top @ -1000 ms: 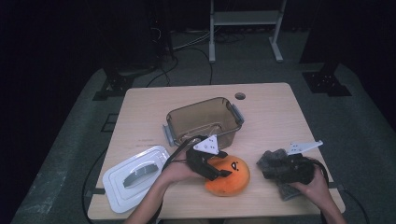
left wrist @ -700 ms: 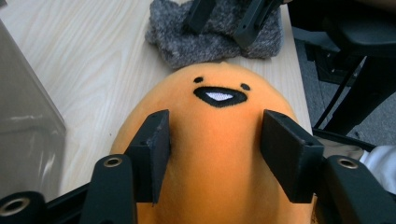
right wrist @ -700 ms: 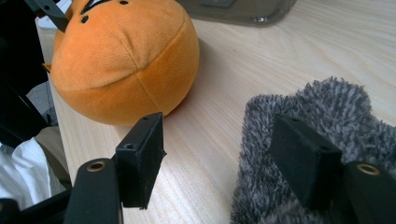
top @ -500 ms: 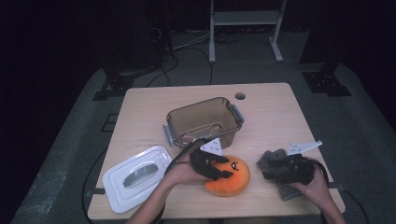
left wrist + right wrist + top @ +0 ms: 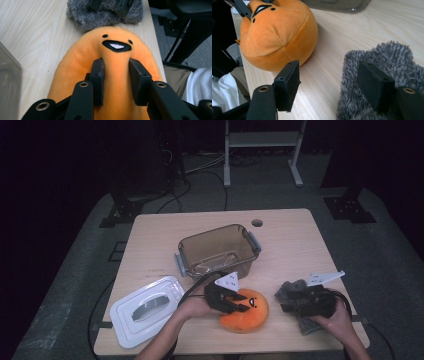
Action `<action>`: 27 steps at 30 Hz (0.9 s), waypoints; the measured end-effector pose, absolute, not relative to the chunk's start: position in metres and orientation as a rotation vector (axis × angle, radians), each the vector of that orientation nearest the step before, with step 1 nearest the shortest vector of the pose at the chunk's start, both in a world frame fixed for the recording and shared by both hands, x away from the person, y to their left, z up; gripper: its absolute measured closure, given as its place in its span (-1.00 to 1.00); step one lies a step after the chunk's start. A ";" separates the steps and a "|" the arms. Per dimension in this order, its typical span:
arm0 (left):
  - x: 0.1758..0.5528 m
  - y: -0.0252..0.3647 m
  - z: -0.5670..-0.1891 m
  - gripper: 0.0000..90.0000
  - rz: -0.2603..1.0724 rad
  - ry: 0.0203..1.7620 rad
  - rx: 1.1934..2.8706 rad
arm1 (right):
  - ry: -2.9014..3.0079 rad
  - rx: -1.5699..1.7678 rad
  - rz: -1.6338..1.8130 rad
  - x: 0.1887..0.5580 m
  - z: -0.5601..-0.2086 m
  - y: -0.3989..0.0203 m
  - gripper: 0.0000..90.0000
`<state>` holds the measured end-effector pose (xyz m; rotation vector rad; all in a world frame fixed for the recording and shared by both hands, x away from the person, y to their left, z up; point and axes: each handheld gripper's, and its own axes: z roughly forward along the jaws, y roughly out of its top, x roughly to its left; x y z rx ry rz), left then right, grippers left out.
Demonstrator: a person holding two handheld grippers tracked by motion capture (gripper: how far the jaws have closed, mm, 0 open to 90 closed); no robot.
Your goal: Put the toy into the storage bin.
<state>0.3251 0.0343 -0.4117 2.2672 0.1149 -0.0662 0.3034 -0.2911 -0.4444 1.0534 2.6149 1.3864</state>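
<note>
An orange plush toy with a stitched face lies near the table's front edge. My left gripper reaches onto it from the left. Its jaws have just been closing, and in the left gripper view both pads dent the raised ridge of the plush below its mouth. Right of the toy lies a grey fuzzy cloth. My right gripper rests there with its jaws wide apart. One jaw lies on the cloth, the other over bare wood beside the plush.
A clear brown-tinted bin stands open mid-table behind the toy. Its white lid with a grey handle lies at the front left. A round hole sits near the table's far edge. The grey cloth lies close to the right edge.
My left gripper has slid a little toward the plush and its jaws have closed onto the toy's ridge. The right gripper and the cloth have stayed put.
</note>
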 end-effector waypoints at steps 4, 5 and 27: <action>0.326 0.037 -0.410 0.55 -0.074 0.133 2.218 | 2.614 1.054 1.390 0.303 -0.444 -0.292 -0.25; 0.325 0.037 -0.409 0.56 -0.074 0.144 2.208 | 2.613 1.055 1.391 0.304 -0.444 -0.292 -0.25; 0.323 0.043 -0.373 0.60 -0.038 0.096 2.235 | 2.616 1.058 1.396 0.304 -0.446 -0.291 -0.25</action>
